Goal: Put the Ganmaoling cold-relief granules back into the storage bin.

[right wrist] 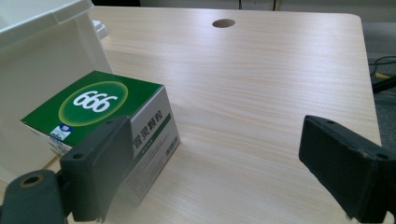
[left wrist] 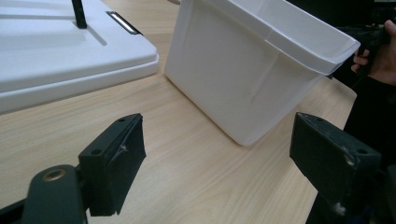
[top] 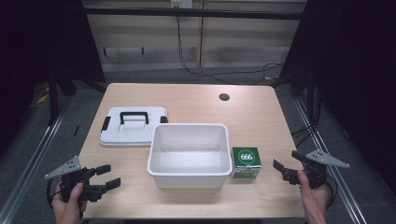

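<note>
1. My left gripper (top: 106, 177) sat at the near-left corner of the table (top: 196, 100), jaws spread wide w/ nothing btwn them; matte black blocks, edges chipped.
2. My right gripper (top: 287, 168) hung at the near-right edge, jaws likewise wide apart & empty. In the right gripper view its pads (right wrist: 100, 158) looked flat, scuffed, rubbery.
3. Table top was pale wood-grain laminate, smooth, rounded corners, w/ a round cable hole (top: 224, 97) toward the far side.
4. Bin (top: 190, 173) was white plastic, rectangular, walls tapering down, rolled rim, slightly see-through. It stood mid-table, nearer my side. Inside: nothing, bare floor.
5. In the left gripper view the bin's outer wall (left wrist: 224, 79) was smooth w/ a faint moulded seam, standing just past my jaws, not touching.
6. Lid (top: 133, 126) was flat white plastic w/ black handle & black side latches; it lay on the table behind-left of the bin, close to the bin's corner, off the bin.
7. Carton (top: 246, 162) was small cardboard, boxy, glossy green top w/ "666" in a white-ringed circle, white sides w/ print. It stood on the table just beside the bin's right wall, btwn bin & right gripper; touching or not, couldn't tell.
8. In the right gripper view the carton (right wrist: 93, 112) was just past my near jaw, ungripped.
</note>
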